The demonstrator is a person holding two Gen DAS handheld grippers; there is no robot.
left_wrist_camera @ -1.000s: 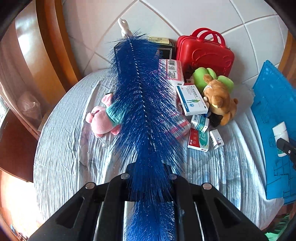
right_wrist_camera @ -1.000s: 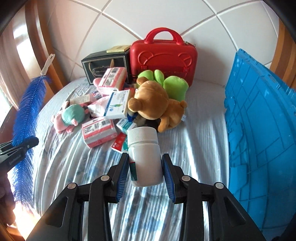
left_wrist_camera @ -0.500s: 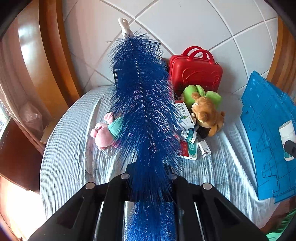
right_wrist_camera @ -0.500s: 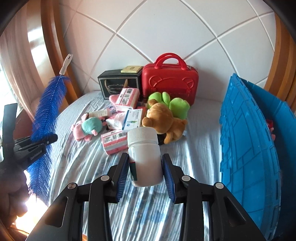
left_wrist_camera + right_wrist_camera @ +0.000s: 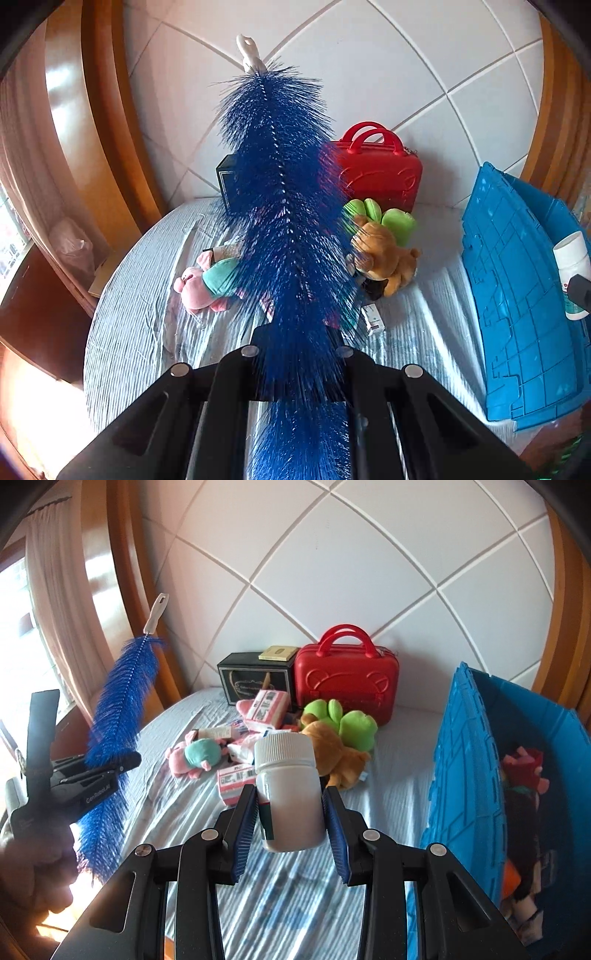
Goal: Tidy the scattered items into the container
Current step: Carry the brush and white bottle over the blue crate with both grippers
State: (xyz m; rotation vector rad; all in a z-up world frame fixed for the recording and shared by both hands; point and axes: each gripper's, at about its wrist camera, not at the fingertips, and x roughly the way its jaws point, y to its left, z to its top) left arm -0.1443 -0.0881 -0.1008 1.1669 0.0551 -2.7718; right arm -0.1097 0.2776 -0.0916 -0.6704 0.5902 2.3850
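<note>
- The blue plastic crate (image 5: 465,775) stands at the right on the bed (image 5: 399,775); inside lie some soft toys, partly hidden.
- The right hand-held gripper (image 5: 290,805) clenches a smooth white bottle (image 5: 288,794) with a ribbed cap, above the bed beside the crate.
- The left hand-held gripper (image 5: 295,354) is clenched on a bristly blue brush (image 5: 288,221).
- Plush toys and cardboard boxes lie scattered before a glossy red case (image 5: 345,686).

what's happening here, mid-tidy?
Yes. A person holds a hand-held gripper in each hand over a bed. The left hand-held gripper is shut on a blue brush; the right hand-held gripper is clamped on a white bottle. Both are in the air beside the blue crate, which already holds some items. Plush toys and boxes are on the bed.
</note>
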